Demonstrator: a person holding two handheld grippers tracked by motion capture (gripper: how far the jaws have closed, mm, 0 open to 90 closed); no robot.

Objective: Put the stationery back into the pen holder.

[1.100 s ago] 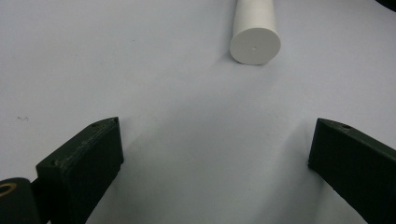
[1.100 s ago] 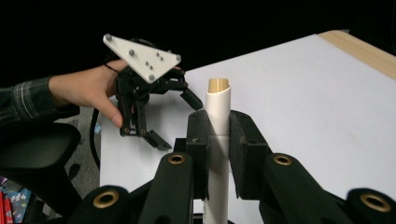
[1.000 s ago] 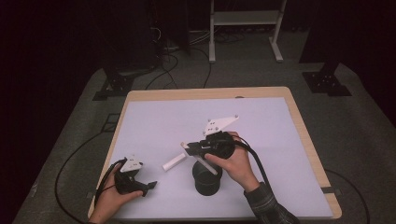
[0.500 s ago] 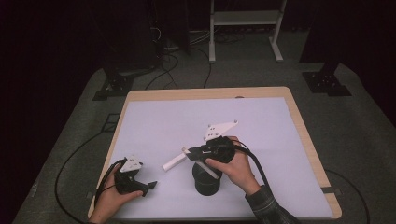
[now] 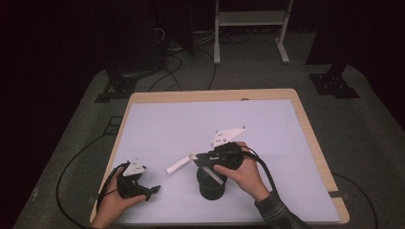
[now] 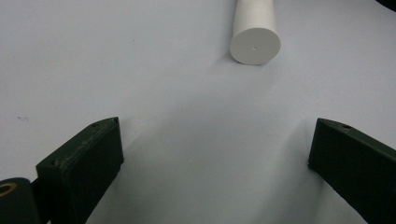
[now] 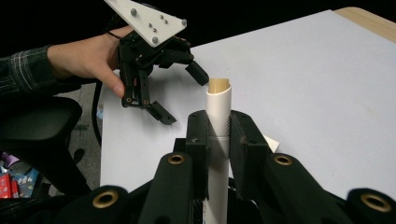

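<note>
Left gripper (image 5: 152, 189): near the table's front left corner, held low in the person's left hand (image 5: 114, 202) — its jaws stand wide apart with nothing but bare white surface between them.
White tube on the table (image 5: 179, 164): a short cylinder lying flat between the two grippers; in the left gripper view its round flat end (image 6: 255, 44) faces that gripper, a little beyond the jaw tips and apart from them.
Right gripper (image 7: 218, 135): held in the right hand (image 5: 246, 174), pointing leftward over a black cylinder (image 5: 210, 183) — its jaws are clamped on a slim white tube (image 7: 218, 107), which sticks out past them with an open, cream-coloured end.
Table (image 5: 296, 143): white sheet on a pale wooden top.
</note>
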